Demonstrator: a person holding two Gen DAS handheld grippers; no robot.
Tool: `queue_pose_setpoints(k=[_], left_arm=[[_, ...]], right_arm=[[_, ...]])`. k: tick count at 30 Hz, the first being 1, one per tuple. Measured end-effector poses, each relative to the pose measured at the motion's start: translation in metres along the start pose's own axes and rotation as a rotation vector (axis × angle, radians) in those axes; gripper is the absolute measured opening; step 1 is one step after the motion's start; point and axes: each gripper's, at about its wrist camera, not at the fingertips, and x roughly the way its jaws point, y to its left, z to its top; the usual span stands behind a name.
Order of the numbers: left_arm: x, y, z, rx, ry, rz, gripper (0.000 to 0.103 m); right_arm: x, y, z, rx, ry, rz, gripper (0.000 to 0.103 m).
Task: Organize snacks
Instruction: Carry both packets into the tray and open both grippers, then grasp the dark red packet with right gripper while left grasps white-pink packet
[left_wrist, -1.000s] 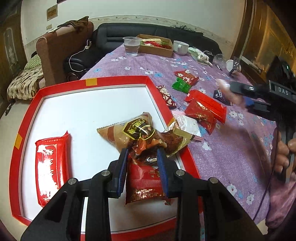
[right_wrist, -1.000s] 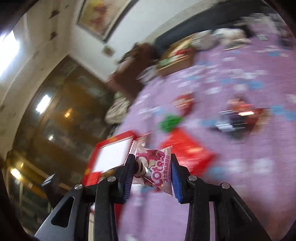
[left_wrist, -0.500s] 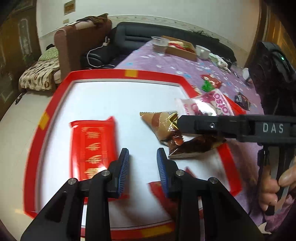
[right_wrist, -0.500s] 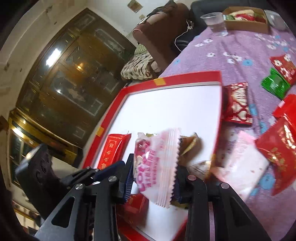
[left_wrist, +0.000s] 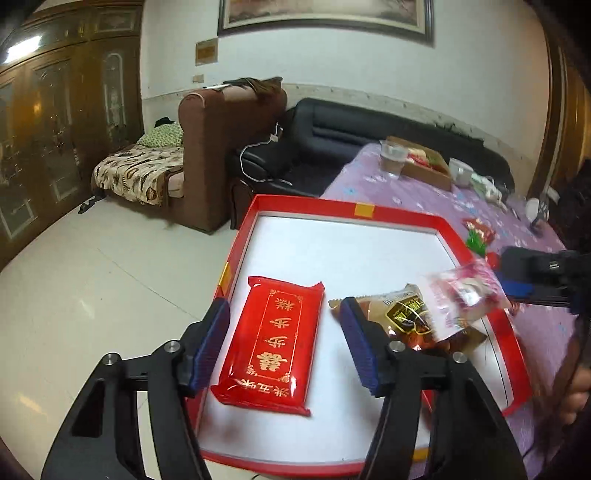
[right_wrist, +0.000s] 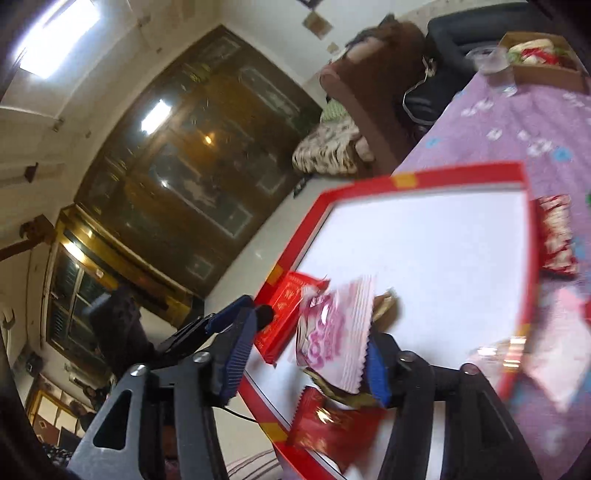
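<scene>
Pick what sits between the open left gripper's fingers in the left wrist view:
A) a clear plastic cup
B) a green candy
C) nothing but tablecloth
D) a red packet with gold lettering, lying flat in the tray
D: the red packet lies flat in the tray, framed by the left gripper's spread fingers.

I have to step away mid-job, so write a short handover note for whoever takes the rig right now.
Left hand-held gripper: open, holding nothing, over the red packet lying flat in the red tray.
Right hand-held gripper: jaws wide; the pink packet sits between them above the tray, seemingly being let go.
Done: the red packet, a brown packet and another red packet are in the tray.
Left: packets on the purple tablecloth, including a red-and-white one beside the tray.
</scene>
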Motion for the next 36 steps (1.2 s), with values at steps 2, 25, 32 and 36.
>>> queue_pose_setpoints(k=[2, 25, 32, 36], left_arm=[[0.008, -0.002, -0.001, 0.002, 0.004, -0.008, 0.061], [-0.034, -0.074, 0.007, 0.35, -0.096, -0.131, 0.074], [-0.054, -0.131, 0.0, 0.484, -0.097, -0.338, 0.077], [-0.044, -0.157, 0.009, 0.464, -0.034, -0.424, 0.077]], right_arm=[[-0.028, -0.011, -0.004, 0.011, -0.052, -0.032, 0.06], [-0.081, -0.088, -0.015, -0.035, -0.013, -0.552, 0.07], [-0.059, -0.087, -0.019, -0.182, 0.056, -0.683, 0.04], [-0.071, -0.097, -0.016, -0.143, 0.024, -0.718, 0.037]])
